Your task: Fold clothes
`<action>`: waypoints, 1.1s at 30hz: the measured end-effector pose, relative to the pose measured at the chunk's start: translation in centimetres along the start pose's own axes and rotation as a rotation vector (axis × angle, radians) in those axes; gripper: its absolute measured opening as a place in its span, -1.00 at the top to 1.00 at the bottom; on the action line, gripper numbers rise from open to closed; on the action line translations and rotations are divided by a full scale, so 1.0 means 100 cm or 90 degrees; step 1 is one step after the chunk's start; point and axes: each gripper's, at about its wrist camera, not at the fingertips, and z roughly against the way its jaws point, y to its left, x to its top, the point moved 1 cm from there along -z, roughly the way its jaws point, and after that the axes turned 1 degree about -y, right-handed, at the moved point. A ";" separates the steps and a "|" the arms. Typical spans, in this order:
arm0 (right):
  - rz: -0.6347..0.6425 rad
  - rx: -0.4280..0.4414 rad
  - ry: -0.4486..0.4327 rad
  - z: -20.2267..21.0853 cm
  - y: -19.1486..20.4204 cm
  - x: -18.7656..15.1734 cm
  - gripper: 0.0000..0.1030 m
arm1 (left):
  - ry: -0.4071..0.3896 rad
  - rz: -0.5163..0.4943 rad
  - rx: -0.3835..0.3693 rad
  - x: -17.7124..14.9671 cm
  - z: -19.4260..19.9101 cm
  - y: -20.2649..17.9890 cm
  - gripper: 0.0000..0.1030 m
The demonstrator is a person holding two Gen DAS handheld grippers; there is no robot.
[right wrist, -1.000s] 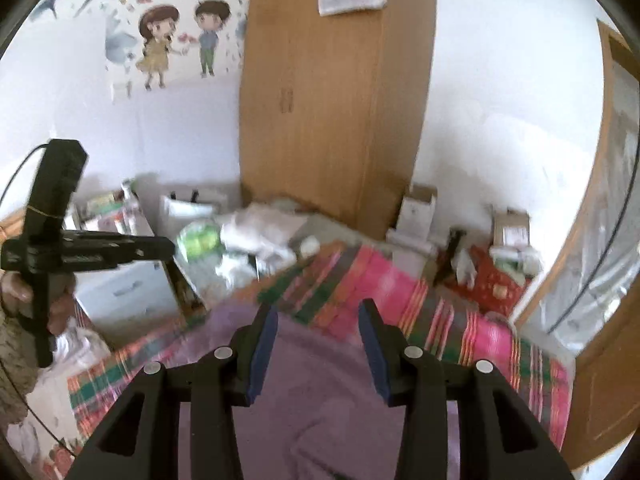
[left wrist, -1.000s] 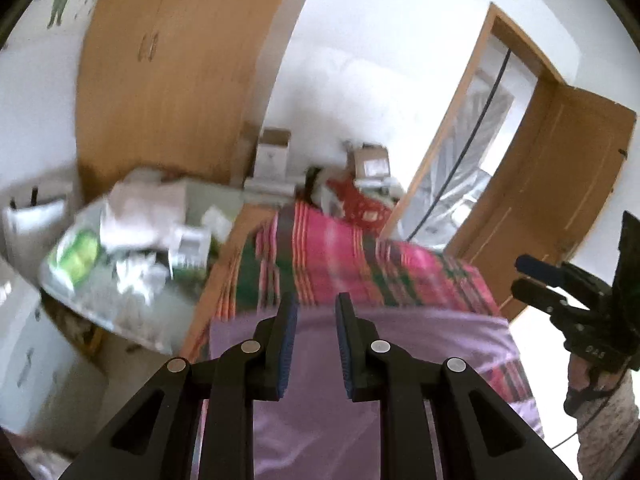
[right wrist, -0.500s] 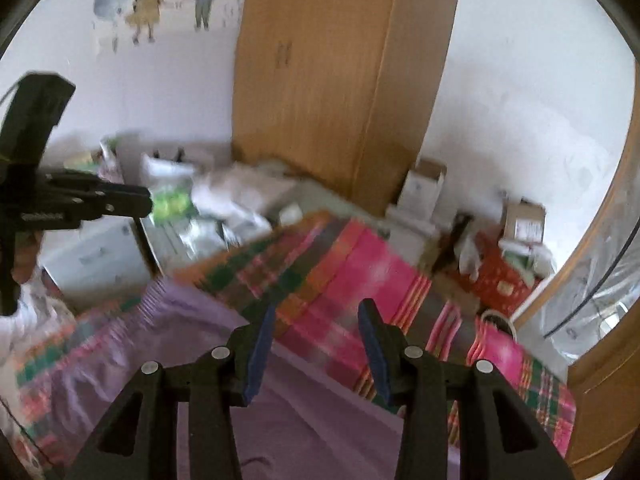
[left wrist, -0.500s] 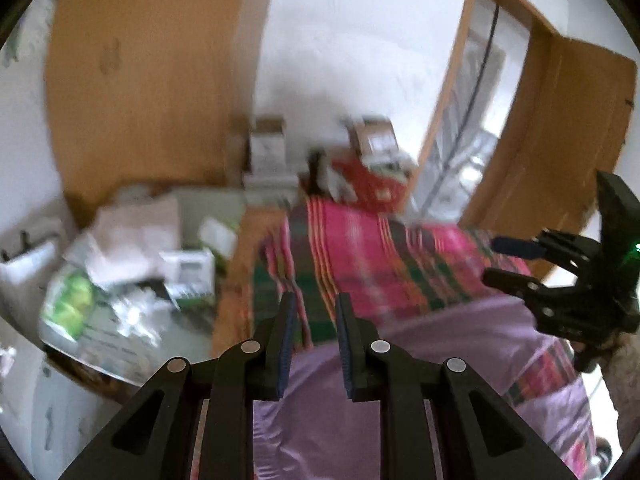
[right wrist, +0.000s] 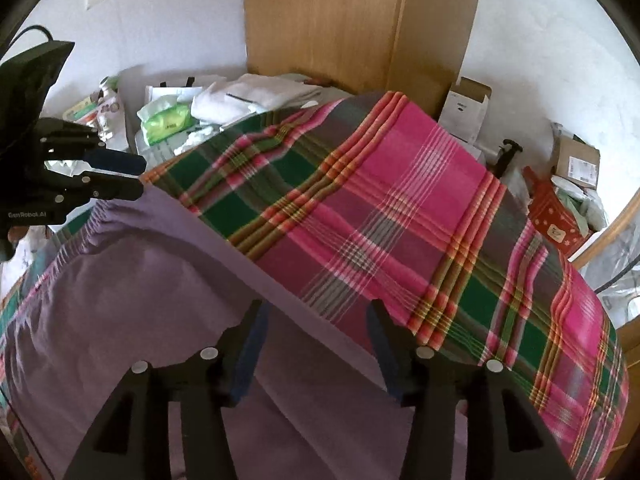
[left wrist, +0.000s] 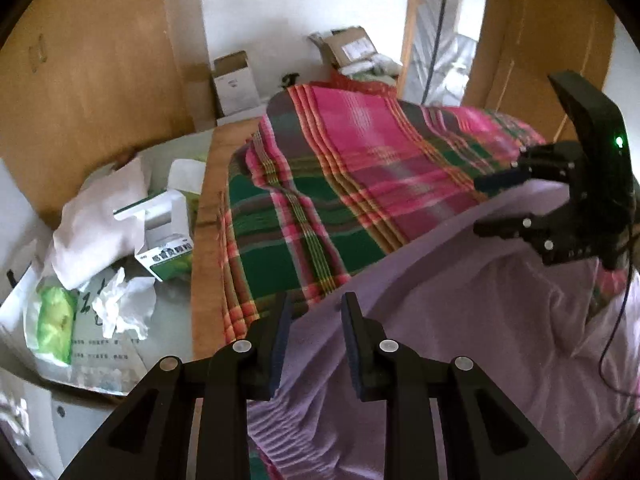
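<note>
Pretty early in the fold from what I can see; the purple garment [right wrist: 132, 300] is spread over the plaid blanket [right wrist: 400, 208] on the bed, with its straight far edge running diagonally across both views, and there's no clean fold line visible yet, just a rumpled spread of cloth; the left gripper [left wrist: 314, 312] sits right at that edge with its jaws slightly apart and nothing clamped between them; the right gripper [right wrist: 316, 316] is spread wider over the same edge further along, also not pinching anything; so I'd guess the cloth has just been laid out or is about to be grabbed; basically all the folding, stacking and tidying is still to do; clutter on the side table [left wrist: 120, 344] isn't in the way.
</note>
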 end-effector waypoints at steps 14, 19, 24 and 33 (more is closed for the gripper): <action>-0.006 0.004 0.025 -0.025 -0.012 -0.008 -0.08 | 0.042 -0.051 0.034 -0.013 -0.021 0.009 0.26; -0.022 0.008 0.020 -0.026 -0.016 -0.009 -0.15 | 0.053 -0.030 0.040 -0.014 -0.031 0.014 0.26; -0.041 0.006 0.015 -0.025 -0.016 -0.010 -0.04 | 0.035 -0.007 0.031 -0.017 -0.027 0.017 0.26; -0.027 -0.027 -0.014 -0.009 -0.004 -0.014 0.83 | 0.000 -0.018 0.052 -0.019 -0.012 0.009 0.83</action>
